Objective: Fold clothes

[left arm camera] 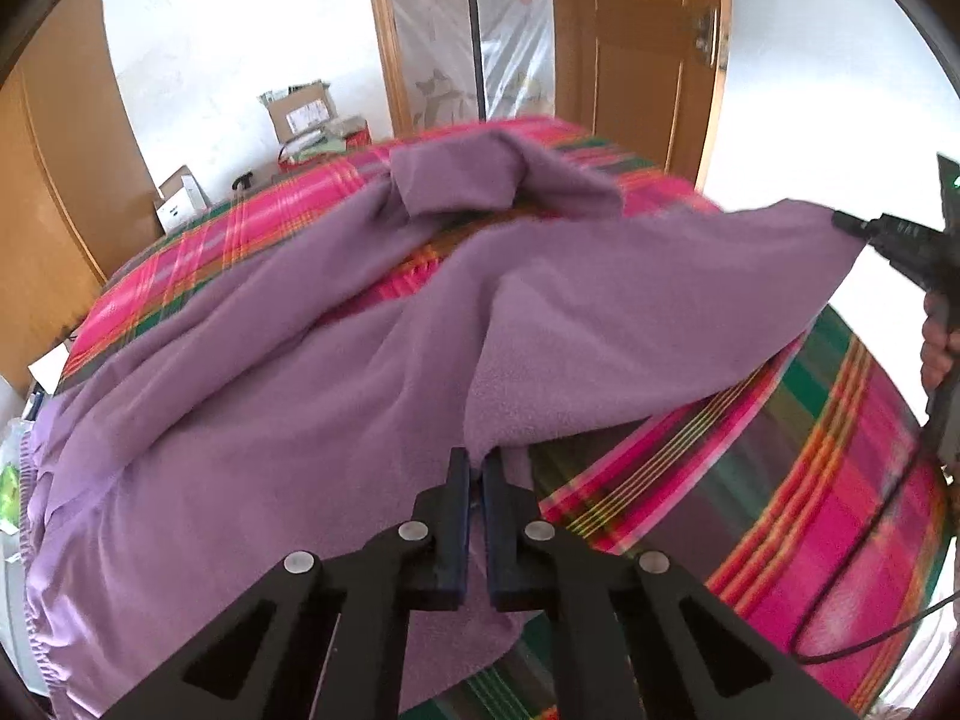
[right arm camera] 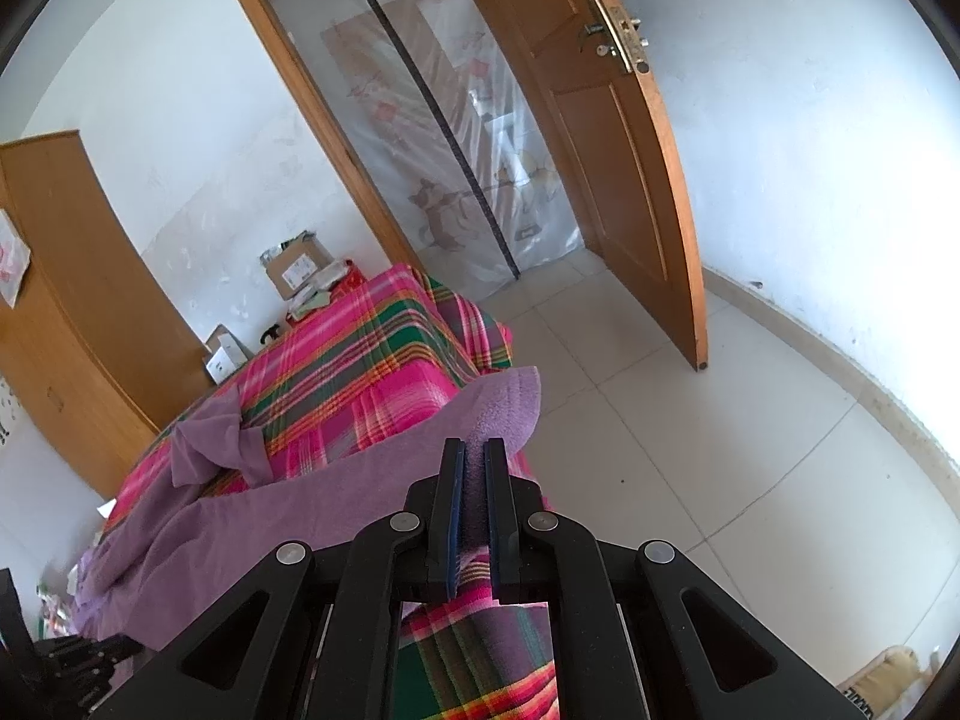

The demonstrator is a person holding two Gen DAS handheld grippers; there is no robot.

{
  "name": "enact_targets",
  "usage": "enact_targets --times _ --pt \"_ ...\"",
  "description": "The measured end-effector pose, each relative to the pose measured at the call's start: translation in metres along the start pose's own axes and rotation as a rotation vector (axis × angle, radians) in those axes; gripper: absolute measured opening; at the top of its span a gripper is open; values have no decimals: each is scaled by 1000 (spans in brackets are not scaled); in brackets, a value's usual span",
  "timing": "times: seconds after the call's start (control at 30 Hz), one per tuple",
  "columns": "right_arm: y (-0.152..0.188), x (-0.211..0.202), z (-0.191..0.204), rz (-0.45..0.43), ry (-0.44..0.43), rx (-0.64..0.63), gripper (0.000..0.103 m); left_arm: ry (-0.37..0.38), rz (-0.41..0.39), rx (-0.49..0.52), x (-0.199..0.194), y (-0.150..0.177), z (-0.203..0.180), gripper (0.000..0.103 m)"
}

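Note:
A purple fleece garment (left arm camera: 288, 372) lies spread over a bed with a pink plaid sheet (left arm camera: 828, 480). My left gripper (left arm camera: 477, 462) is shut on the garment's near edge. My right gripper (right arm camera: 475, 456) is shut on another corner of the garment (right arm camera: 504, 408) and holds it lifted above the bed's edge; it also shows at the right of the left wrist view (left arm camera: 840, 219). The garment's far part is bunched up on the bed (right arm camera: 210, 438).
Cardboard boxes (right arm camera: 294, 267) sit past the bed's far end by the wall. A wooden wardrobe (right arm camera: 66, 300) stands at the left. An open wooden door (right arm camera: 636, 180) and tiled floor (right arm camera: 720, 450) lie to the right of the bed.

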State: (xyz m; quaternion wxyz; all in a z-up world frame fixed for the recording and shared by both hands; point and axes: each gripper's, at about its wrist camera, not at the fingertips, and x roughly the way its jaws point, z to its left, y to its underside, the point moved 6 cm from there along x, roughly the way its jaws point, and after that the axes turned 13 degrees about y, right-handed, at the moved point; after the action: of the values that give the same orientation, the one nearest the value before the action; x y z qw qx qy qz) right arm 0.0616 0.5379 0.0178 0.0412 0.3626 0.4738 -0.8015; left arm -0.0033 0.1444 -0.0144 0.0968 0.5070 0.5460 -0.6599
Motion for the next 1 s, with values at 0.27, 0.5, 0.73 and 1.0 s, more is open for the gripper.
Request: enact_targets --times 0.27,0.5,0.73,1.0 --pt "-13 -21 -8 -49 9 11 7 87 -24 53 -16 -1 -28 3" --pt "-21 -39 -29 -84 46 25 7 154 -9 91 -16 4 -57 3" --pt "-28 -45 -53 -81 83 59 5 161 22 97 -7 13 -64 3" --pt "-5 -37 -39 -4 31 23 6 173 54 97 -2 25 -63 3"
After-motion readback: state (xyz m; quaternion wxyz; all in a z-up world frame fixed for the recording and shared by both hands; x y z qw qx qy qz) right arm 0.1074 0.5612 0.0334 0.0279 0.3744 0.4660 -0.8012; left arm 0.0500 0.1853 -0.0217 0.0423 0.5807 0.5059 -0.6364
